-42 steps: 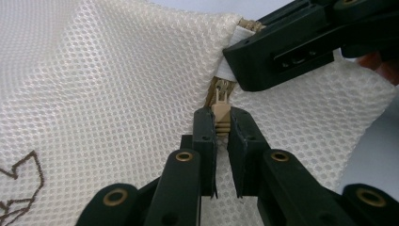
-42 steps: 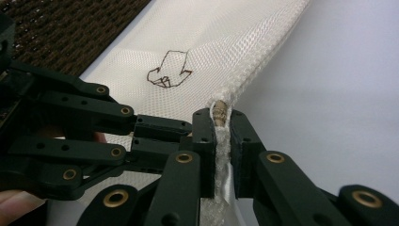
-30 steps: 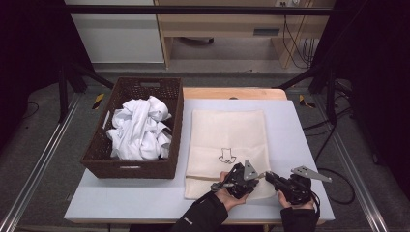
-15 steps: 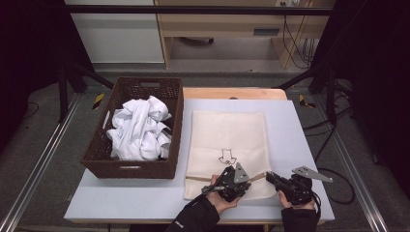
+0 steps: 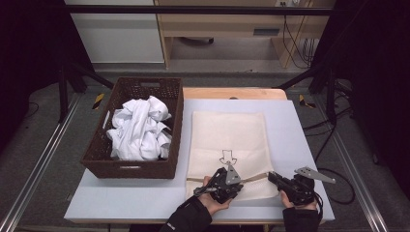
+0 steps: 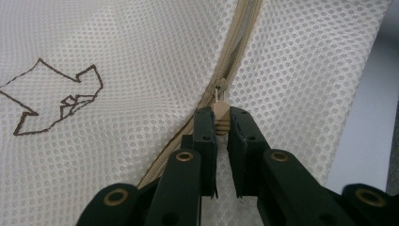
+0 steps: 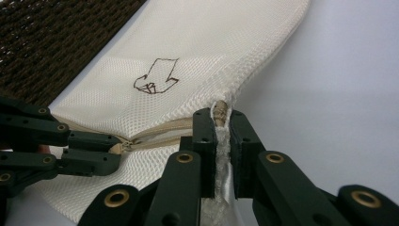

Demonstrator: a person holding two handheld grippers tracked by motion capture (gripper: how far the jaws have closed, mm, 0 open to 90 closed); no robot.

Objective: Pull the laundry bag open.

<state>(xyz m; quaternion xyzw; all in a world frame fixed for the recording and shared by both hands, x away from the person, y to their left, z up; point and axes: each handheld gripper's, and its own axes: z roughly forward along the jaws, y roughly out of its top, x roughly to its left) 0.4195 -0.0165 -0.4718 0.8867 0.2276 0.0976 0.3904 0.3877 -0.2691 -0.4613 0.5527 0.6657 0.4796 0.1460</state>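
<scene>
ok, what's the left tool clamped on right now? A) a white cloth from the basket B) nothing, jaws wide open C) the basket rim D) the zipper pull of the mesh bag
D: in the left gripper view the left tool has its jaws closed on the tan zipper pull of the mesh bag, while the right tool pinches the bag's edge at the zipper's end.

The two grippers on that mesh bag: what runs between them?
In the right gripper view, a stretch of beige zipper spans from the left gripper to the right gripper, on the mesh bag.
</scene>
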